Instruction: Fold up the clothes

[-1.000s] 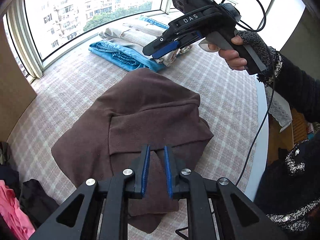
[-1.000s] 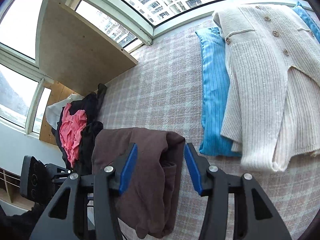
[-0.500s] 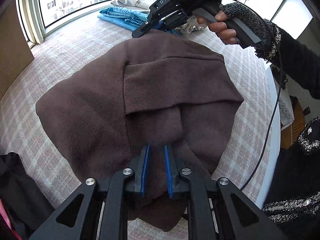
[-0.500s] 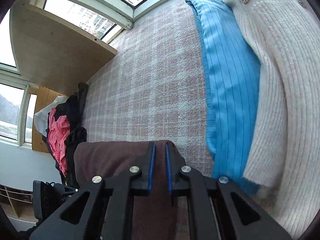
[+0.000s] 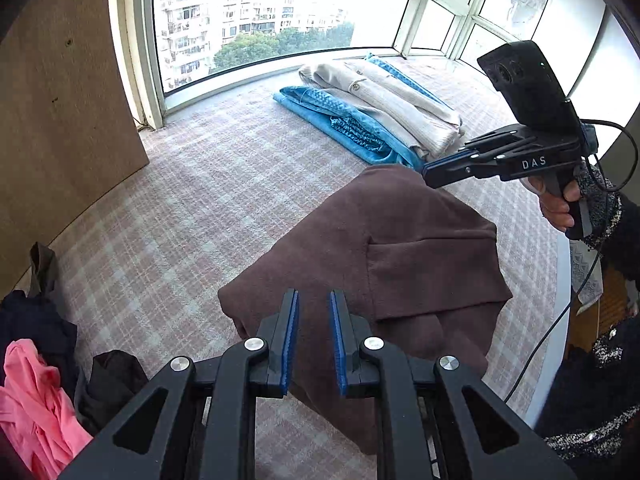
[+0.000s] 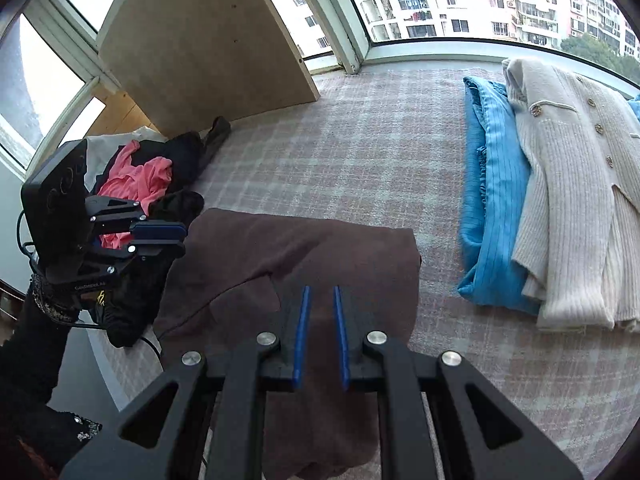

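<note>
Plaid surface (image 5: 224, 184): brown garment (image 5: 392, 248) between claws.

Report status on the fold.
Left gripper, right gripper shut on brown garment, opposite ends. Garment part-folded, held over plaid cover. Folded stack beyond, clear of path.

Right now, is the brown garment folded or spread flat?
Folded, not flat: the brown garment shows overlapping layers, held up by both grippers.

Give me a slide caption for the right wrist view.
Both tools, right tool and left tool, pinch a folded brown garment beside a stack of folded clothes.
</note>
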Tool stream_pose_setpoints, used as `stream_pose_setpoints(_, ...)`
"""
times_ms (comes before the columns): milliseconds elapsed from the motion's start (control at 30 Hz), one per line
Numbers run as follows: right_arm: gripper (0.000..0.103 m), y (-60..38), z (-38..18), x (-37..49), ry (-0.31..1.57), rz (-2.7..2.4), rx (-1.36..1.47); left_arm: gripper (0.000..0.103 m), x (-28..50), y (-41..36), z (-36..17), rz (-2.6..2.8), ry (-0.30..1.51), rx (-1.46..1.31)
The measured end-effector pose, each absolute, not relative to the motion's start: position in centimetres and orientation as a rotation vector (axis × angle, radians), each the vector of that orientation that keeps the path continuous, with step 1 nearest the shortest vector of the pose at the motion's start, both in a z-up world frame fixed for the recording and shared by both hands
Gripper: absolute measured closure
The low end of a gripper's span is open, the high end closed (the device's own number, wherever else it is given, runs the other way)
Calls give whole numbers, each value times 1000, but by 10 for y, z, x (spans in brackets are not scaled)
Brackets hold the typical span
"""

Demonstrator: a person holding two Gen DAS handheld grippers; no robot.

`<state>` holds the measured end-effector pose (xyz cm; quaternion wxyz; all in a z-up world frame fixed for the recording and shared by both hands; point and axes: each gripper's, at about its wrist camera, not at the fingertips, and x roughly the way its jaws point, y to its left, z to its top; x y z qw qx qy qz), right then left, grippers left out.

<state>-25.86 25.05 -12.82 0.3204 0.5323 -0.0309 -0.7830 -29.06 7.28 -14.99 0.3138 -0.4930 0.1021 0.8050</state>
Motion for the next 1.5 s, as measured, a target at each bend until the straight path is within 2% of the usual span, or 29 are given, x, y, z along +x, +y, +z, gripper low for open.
stream_pose_setpoints(67,92,248,-155,-251,-63,-2037,1457,86,-301,70,-177,2120,319,-1352)
stream_pose_setpoints(167,95,259,-171,-235,-122,-2047,1399,86,-307,48,-198,2100,188,-1374)
stream_pose_setpoints(333,95,263,-139,-246,-71,-2017,1469,90,-298,26,-170,2169,86,-1389)
stream_pose_setpoints(400,91,256,-115,-252,-14,-2054,1412,88,-286,22,-156,2181,40,-1368)
stream_pose_setpoints(467,76,235,-96,-264,39,-2038,1371,86,-269,31,-152,2159,3,-1333)
stream_pose_setpoints(533,72,210,-86,-273,95,-2021,1331,81,-252,45,-158,2111,-15,-1308)
stream_pose_setpoints(567,72,201,-89,-279,120,-2023,1339,79,-245,53,-168,2094,13,-1320)
stream_pose_setpoints(633,72,184,-96,-291,165,-2027,1357,82,-233,58,-187,2102,35,-1335)
stream_pose_setpoints(700,72,195,-111,-308,79,-2015,1441,81,-230,51,-189,2103,-33,-1340)
stream_pose_setpoints(800,72,236,-122,-328,-199,-2009,1496,83,-235,31,-166,2181,-90,-1306)
stream_pose_setpoints(933,73,266,-119,-329,-272,-2099,1470,82,-261,22,-144,2289,-47,-1249)
stream_pose_setpoints(1000,81,269,-120,-327,-300,-2086,1457,82,-278,27,-144,2289,-21,-1237)
stream_pose_setpoints(1167,83,262,-151,-326,-240,-2093,1515,79,-316,45,-185,2219,68,-1326)
stream_pose_setpoints(1233,86,259,-163,-325,-216,-2096,1537,77,-319,42,-196,2201,39,-1341)
stream_pose_setpoints(1333,85,266,-147,-308,-220,-2129,1480,82,-307,34,-180,2241,34,-1351)
stream_pose_setpoints(1400,85,272,-125,-283,-247,-2100,1397,82,-284,35,-159,2242,53,-1304)
stream_pose_setpoints(1500,85,268,-120,-238,-165,-2068,1389,79,-241,49,-141,2153,58,-1249)
